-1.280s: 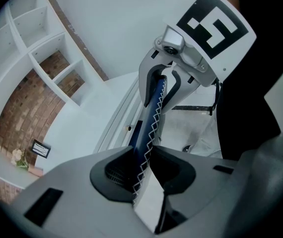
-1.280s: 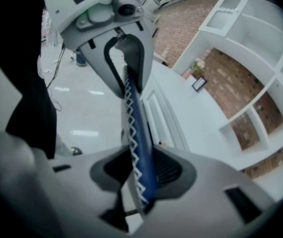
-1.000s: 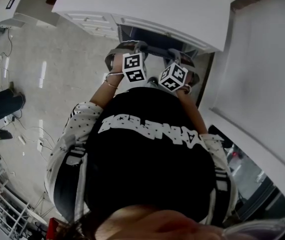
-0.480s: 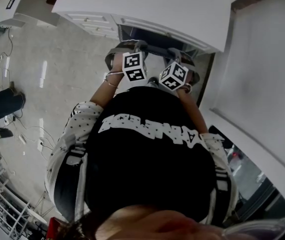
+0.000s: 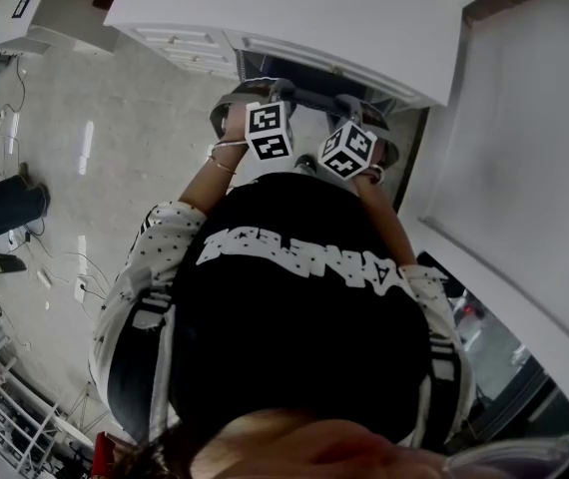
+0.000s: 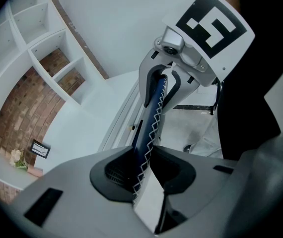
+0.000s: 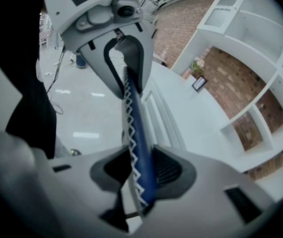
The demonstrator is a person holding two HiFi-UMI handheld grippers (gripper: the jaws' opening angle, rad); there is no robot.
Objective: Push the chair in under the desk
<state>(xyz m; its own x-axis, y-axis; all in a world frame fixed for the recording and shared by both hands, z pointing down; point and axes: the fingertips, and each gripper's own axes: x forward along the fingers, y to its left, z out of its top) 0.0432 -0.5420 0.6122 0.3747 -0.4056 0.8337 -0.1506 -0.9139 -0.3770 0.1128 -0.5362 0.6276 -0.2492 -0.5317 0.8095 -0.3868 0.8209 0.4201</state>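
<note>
At the front edge of the bench (image 5: 294, 18) I hold the chair (image 5: 309, 96) by the top of its back (image 6: 149, 128), one pair of tongs near each end. The left tongs (image 6: 144, 170) pinch the dark blue edge with the white zigzag stitching, and the pads press on it from both sides. The right tongs (image 7: 139, 175) pinch the same edge further along. From each pair I can see the other one clamped on it too.

I grip at two places because a single hold near the middle would, I think, let the chair swing to one side as it goes in. With the tongs well apart I can keep the back square to the bench. Both point steeply down over the back, so the marker cubes (image 5: 269, 133) sit up toward me and my arms are behind the push.

The chair stands in the dark opening under the bench top, with its back close to the front lip. Its seat and legs are hidden from me by the top and by my own body, so I cannot tell how far under they reach, or whether the back touches the lip. I judge the push to be near its end or done. The floor (image 5: 115, 138) to my left is pale and smooth, which should let the chair slide easily.
</note>
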